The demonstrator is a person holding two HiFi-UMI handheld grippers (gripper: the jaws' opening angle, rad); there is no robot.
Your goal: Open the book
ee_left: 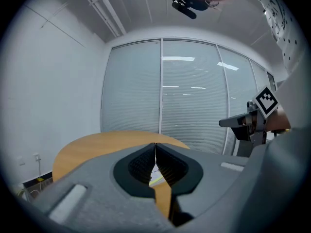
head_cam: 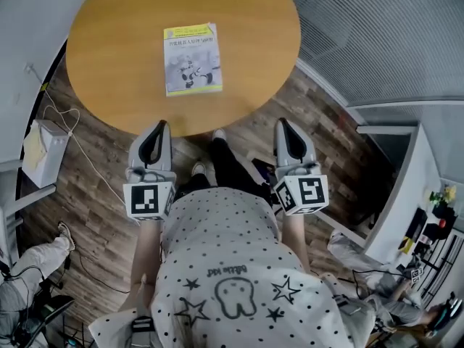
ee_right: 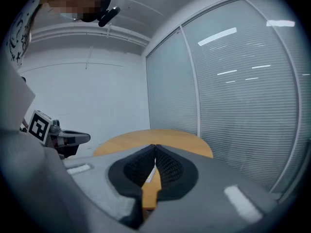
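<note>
A closed book with a yellow-topped cover lies flat on the round wooden table, near its middle. My left gripper hovers at the table's near edge, left of the book, jaws shut and empty. My right gripper is just off the near edge, to the book's right, also shut with nothing in it. In the left gripper view my left gripper has its tips together, and a sliver of the book shows below them. In the right gripper view my right gripper is likewise shut, over the table.
A person in a dotted white shirt holds both grippers; their shoes stand on the wood floor under the table's edge. A white box and cables lie at the left. Glass walls with blinds ring the room.
</note>
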